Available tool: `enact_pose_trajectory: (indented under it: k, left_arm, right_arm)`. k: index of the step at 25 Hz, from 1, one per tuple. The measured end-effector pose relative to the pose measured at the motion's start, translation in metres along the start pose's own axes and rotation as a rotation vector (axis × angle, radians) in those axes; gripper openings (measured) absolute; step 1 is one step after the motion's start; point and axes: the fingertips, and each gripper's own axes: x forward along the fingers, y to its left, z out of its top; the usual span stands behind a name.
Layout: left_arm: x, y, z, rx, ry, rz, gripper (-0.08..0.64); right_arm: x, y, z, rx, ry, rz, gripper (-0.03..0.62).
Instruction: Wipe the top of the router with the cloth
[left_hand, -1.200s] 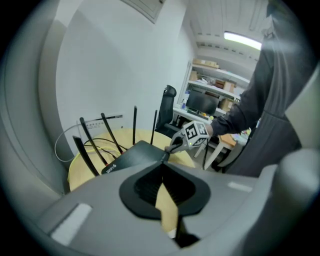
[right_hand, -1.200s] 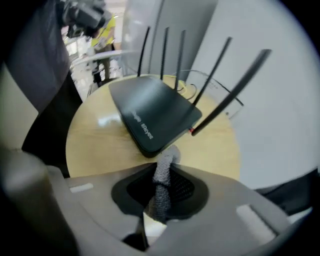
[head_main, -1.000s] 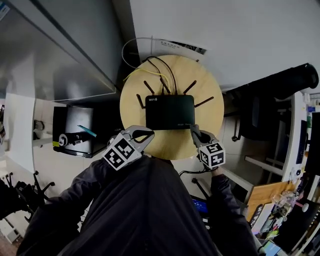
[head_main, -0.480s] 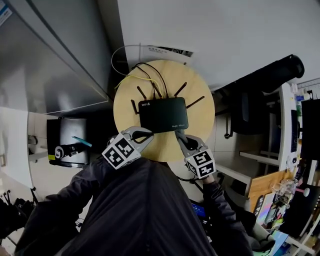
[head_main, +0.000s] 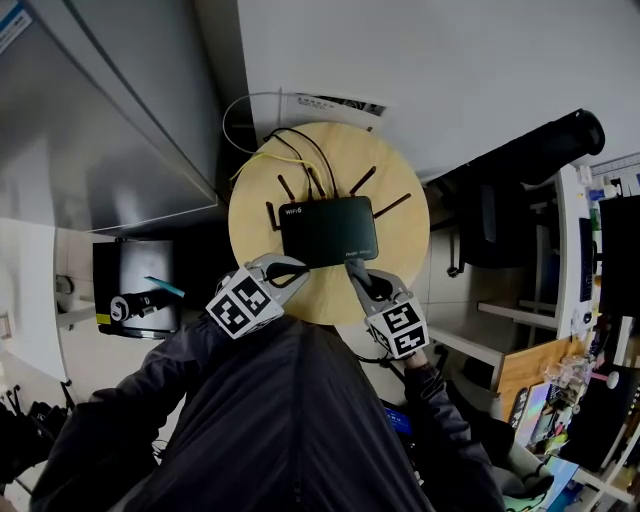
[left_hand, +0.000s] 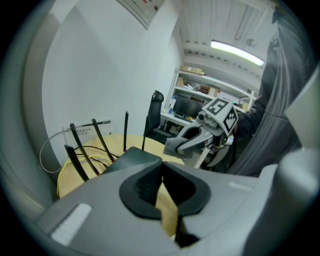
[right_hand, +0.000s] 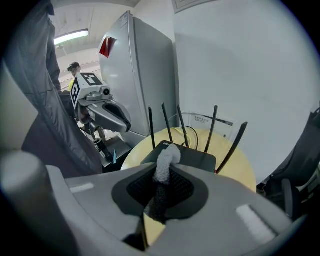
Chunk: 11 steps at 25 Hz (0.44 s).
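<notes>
A black router (head_main: 328, 230) with several upright antennas lies on the round wooden table (head_main: 400, 250). My right gripper (head_main: 358, 272) sits at the router's near edge, shut on a white fluffy cloth (right_hand: 165, 161) that sticks up between its jaws toward the router (right_hand: 195, 159). My left gripper (head_main: 292, 268) hovers near the router's front left corner. Its jaws are shut with nothing between them, and its view looks over the router (left_hand: 131, 156) at the right gripper (left_hand: 171, 147). From the head view the cloth is hidden.
Black and yellow cables (head_main: 300, 150) run off the router's back toward the wall. A tall grey cabinet (head_main: 110, 110) stands left of the table, with a black box (head_main: 135, 290) below it. A dark chair (head_main: 520, 170) and cluttered shelves (head_main: 590, 330) are at the right.
My right gripper has moved left along the router's near edge, closer to its middle. The left gripper has stayed about where it was. The head camera shifted slightly.
</notes>
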Motion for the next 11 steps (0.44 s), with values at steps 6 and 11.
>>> enact_pose_trajectory:
  k: [6, 11]
  left_arm:
    - [-0.0029, 0.0038, 0.0011, 0.005, -0.011, -0.002, 0.0]
    - [-0.0043, 0.0039, 0.0018, 0.009, -0.014, -0.006, 0.0]
  right_arm:
    - [0.0015, 0.0035, 0.006, -0.003, -0.002, -0.003, 0.035]
    - [0.0011, 0.0041, 0.0081, -0.01, -0.004, -0.009, 0.035]
